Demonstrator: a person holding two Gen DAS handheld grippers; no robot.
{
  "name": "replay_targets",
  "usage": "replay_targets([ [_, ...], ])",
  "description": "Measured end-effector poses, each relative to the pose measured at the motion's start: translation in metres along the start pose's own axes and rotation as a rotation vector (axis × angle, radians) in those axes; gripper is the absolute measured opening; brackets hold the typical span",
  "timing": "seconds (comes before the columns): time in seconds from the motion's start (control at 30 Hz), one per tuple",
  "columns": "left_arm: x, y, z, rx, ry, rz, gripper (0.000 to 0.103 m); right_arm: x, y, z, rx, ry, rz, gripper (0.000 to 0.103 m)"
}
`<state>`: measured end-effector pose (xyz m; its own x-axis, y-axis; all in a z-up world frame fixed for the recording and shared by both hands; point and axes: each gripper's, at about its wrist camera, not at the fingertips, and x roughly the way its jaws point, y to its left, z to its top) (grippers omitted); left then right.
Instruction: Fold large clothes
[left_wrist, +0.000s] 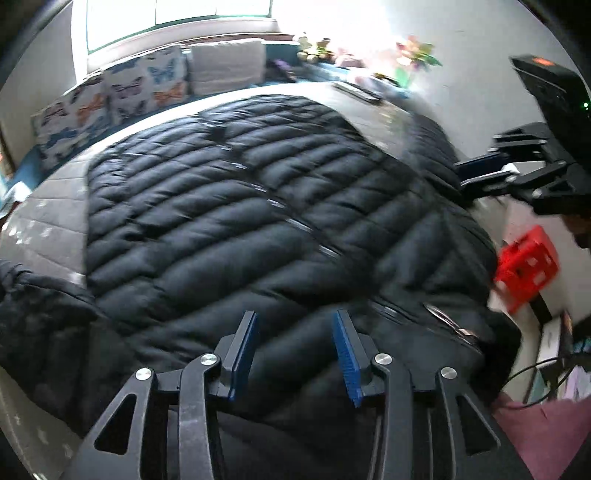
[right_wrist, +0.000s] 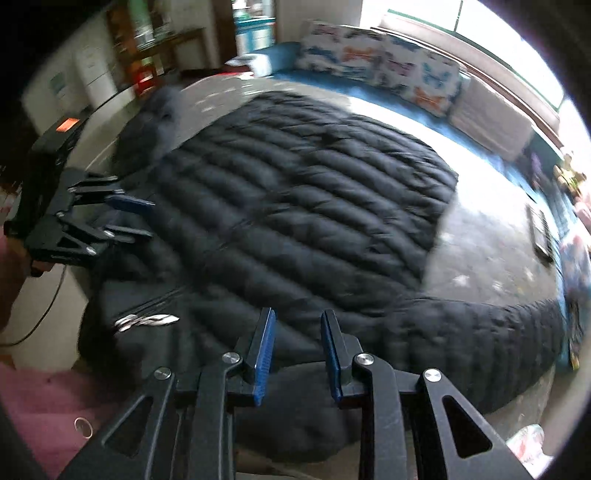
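A large black quilted puffer jacket (left_wrist: 236, 206) lies spread flat on a grey quilted bed (left_wrist: 55, 206); it fills the right wrist view (right_wrist: 295, 206) too. My left gripper (left_wrist: 295, 325) is open and empty, hovering over the jacket's near edge by the collar and zipper (left_wrist: 443, 321). My right gripper (right_wrist: 298, 325) is open and empty above the near shoulder, with a sleeve (right_wrist: 491, 332) stretched to its right. Each gripper shows in the other's view: the right one (left_wrist: 491, 168) at the right edge, the left one (right_wrist: 136, 218) at the left edge.
Butterfly-print pillows (left_wrist: 122, 92) and a white cushion (left_wrist: 225, 66) line a blue bench under the window. A dark flat object (right_wrist: 541, 232) lies on the bed's far side. A red crate (left_wrist: 528, 266) and cables sit beside the bed. Pink cloth (right_wrist: 48, 402) is at the near edge.
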<state>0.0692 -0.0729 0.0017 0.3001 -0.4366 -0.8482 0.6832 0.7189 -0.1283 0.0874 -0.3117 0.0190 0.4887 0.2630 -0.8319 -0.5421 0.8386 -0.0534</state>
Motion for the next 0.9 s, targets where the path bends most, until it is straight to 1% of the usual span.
replay_targets([
  [0.07, 0.006, -0.017, -0.014, 0.032, 0.024, -0.022, 0.045, 0.008, 0.021, -0.001, -0.030, -0.008, 0.047, 0.028],
  [0.13, 0.005, -0.032, -0.031, 0.098, 0.002, -0.018, 0.045, 0.018, 0.038, -0.008, -0.051, -0.016, 0.096, 0.028],
  [0.23, 0.007, -0.045, -0.056, 0.190, 0.000, 0.002, 0.045, 0.036, 0.060, -0.025, -0.082, -0.005, 0.143, 0.028],
  [0.27, 0.008, -0.048, -0.064, 0.216, -0.001, 0.015, 0.045, 0.050, 0.067, -0.034, -0.098, 0.028, 0.150, 0.028],
  [0.3, 0.010, -0.054, -0.074, 0.248, -0.002, 0.038, 0.045, 0.059, 0.072, -0.042, -0.111, 0.041, 0.130, 0.029],
  [0.37, 0.011, -0.061, -0.087, 0.294, -0.018, 0.074, 0.045, 0.069, 0.072, -0.050, -0.109, 0.023, 0.113, 0.029],
  [0.43, 0.007, -0.063, -0.088, 0.312, -0.015, 0.074, 0.045, 0.066, 0.068, -0.050, -0.091, 0.009, 0.124, 0.029],
  [0.47, 0.003, -0.062, -0.086, 0.304, -0.010, 0.067, 0.045, 0.064, 0.066, -0.049, -0.074, 0.011, 0.126, 0.030],
  [0.53, -0.007, -0.058, -0.077, 0.273, -0.030, 0.061, 0.045, 0.054, 0.061, -0.046, -0.037, -0.017, 0.137, 0.033],
  [0.57, -0.009, -0.053, -0.070, 0.255, -0.044, 0.057, 0.046, 0.050, 0.062, -0.047, -0.037, -0.033, 0.128, 0.042],
  [0.6, -0.014, -0.051, -0.064, 0.223, -0.064, 0.044, 0.046, 0.044, 0.060, -0.047, -0.043, -0.061, 0.094, 0.058],
  [0.67, -0.017, -0.047, -0.052, 0.169, -0.087, 0.008, 0.048, 0.037, 0.060, -0.053, -0.026, -0.117, 0.043, 0.075],
  [0.7, -0.017, -0.045, -0.044, 0.140, -0.101, -0.012, 0.048, 0.035, 0.058, -0.056, -0.005, -0.136, 0.036, 0.075],
  [0.8, -0.011, -0.042, -0.026, 0.081, -0.121, -0.039, 0.048, 0.034, 0.042, -0.061, 0.105, -0.151, 0.076, 0.075],
  [0.9, 0.007, -0.039, -0.007, 0.029, -0.112, -0.092, 0.048, 0.033, 0.027, -0.070, 0.178, -0.180, 0.088, 0.075],
])
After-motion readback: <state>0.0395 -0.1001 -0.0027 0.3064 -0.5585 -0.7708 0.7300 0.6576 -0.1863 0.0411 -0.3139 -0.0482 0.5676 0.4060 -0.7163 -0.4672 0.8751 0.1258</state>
